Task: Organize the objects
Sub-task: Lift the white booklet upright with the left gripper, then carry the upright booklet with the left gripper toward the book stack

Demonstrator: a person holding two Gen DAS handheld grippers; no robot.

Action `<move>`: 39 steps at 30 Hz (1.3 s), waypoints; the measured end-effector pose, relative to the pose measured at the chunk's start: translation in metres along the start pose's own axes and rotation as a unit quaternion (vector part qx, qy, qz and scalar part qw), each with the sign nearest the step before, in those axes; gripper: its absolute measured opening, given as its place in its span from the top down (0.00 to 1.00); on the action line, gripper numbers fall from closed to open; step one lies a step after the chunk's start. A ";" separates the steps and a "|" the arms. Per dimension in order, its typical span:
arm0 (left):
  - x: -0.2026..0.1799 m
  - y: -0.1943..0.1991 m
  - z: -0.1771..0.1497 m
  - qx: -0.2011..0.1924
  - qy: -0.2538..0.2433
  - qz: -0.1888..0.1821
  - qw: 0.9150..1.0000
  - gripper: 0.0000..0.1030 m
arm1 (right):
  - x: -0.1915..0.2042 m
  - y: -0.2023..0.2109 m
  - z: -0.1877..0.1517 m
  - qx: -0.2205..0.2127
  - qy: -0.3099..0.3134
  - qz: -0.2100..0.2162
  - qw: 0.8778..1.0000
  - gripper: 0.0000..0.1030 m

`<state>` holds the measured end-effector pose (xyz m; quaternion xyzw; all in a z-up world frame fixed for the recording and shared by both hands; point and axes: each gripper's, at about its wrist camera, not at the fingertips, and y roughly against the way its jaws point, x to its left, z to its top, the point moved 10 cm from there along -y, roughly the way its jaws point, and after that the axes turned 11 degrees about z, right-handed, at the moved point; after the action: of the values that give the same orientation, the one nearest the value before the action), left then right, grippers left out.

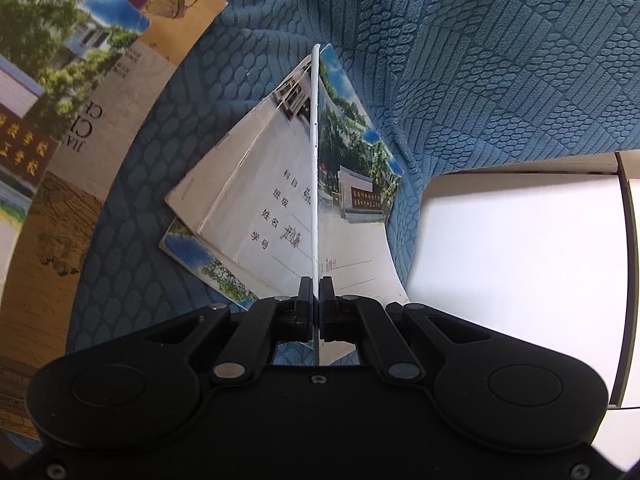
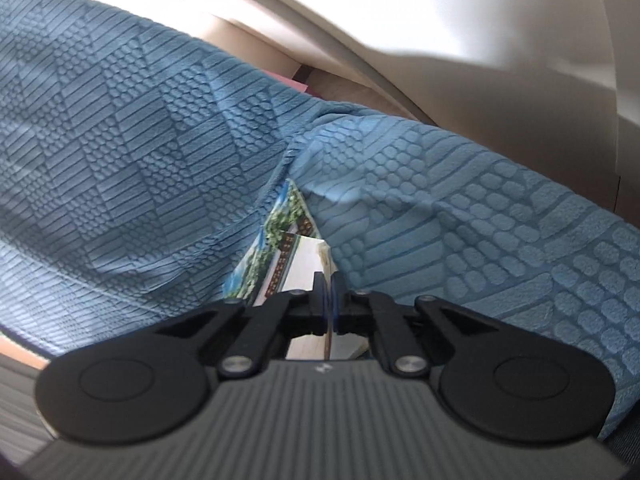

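Your left tool (image 1: 316, 300) is pinched tight on the edge of a thin notebook (image 1: 352, 184), holding it on edge over the blue blanket (image 1: 480, 60), probably so its cover clears the other notebooks (image 1: 240, 216) that lie flat beneath it. A loose pile of books (image 1: 80, 120) sits off to the left on the same blanket, likely still to be sorted. Your right tool (image 2: 330, 300) is also clamped narrow on a notebook (image 2: 280, 256) with a similar photo cover, its far end tucked against a fold of the blanket (image 2: 120, 120). Whether both tools grip the same notebook, you cannot tell from these views.
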<state>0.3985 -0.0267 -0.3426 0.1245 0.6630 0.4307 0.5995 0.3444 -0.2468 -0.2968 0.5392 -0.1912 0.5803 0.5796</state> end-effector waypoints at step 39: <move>0.029 0.094 -0.033 -0.051 -0.043 -0.009 0.998 0.98 | 0.083 0.073 -0.067 0.015 0.188 -0.035 0.981 0.96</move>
<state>0.3280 0.0350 -0.2977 0.1060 0.6144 0.4530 0.6372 0.2744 -0.1696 -0.2203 0.4357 -0.0513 0.6531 0.6172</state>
